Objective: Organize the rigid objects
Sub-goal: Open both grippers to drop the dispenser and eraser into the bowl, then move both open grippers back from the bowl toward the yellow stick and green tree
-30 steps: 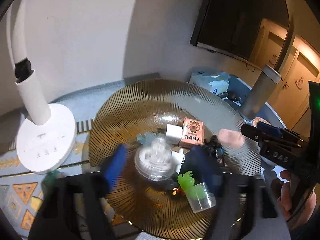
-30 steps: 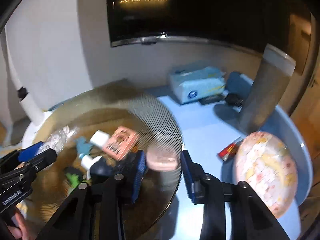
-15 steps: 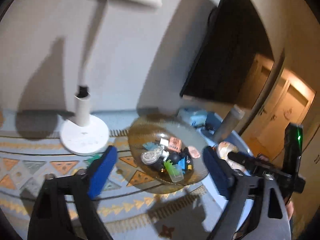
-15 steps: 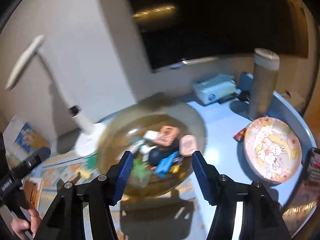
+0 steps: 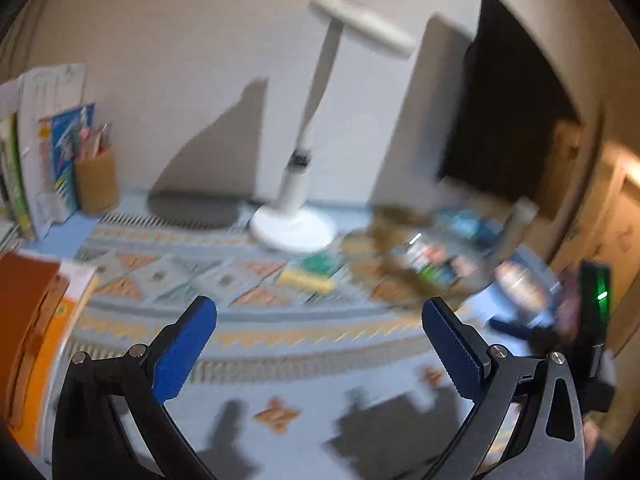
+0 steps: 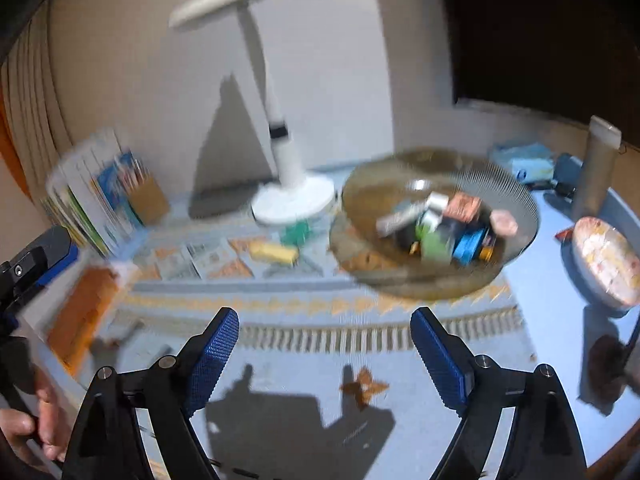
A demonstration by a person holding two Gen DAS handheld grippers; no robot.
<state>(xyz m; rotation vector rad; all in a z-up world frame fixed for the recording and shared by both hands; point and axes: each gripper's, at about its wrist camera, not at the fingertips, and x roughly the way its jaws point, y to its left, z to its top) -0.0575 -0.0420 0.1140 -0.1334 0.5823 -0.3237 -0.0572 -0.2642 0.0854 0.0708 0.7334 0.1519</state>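
Each hand-held gripper (image 6: 324, 354) has black arms, silver screws and blue, seemingly dimpled pads (image 6: 212, 356).

The small things in the bowl (image 6: 436, 216) are too blurry to tell apart. The plate (image 6: 608, 264) is cut off.

In front of you a white desk lamp (image 6: 294, 196) stands on the bench near the wall, on a blue patterned mat (image 6: 304, 312). To its left you can see a brown pen cup (image 6: 149, 197) beside upright books (image 6: 86, 200). At your right a tall grey cylinder (image 6: 598, 168) stands by a blue tissue pack (image 6: 524, 162), with a pink patterned plate (image 6: 606, 264) nearer you. A dark screen (image 5: 508, 120) hangs on the wall, and an orange book (image 6: 82, 312) lies at the left edge
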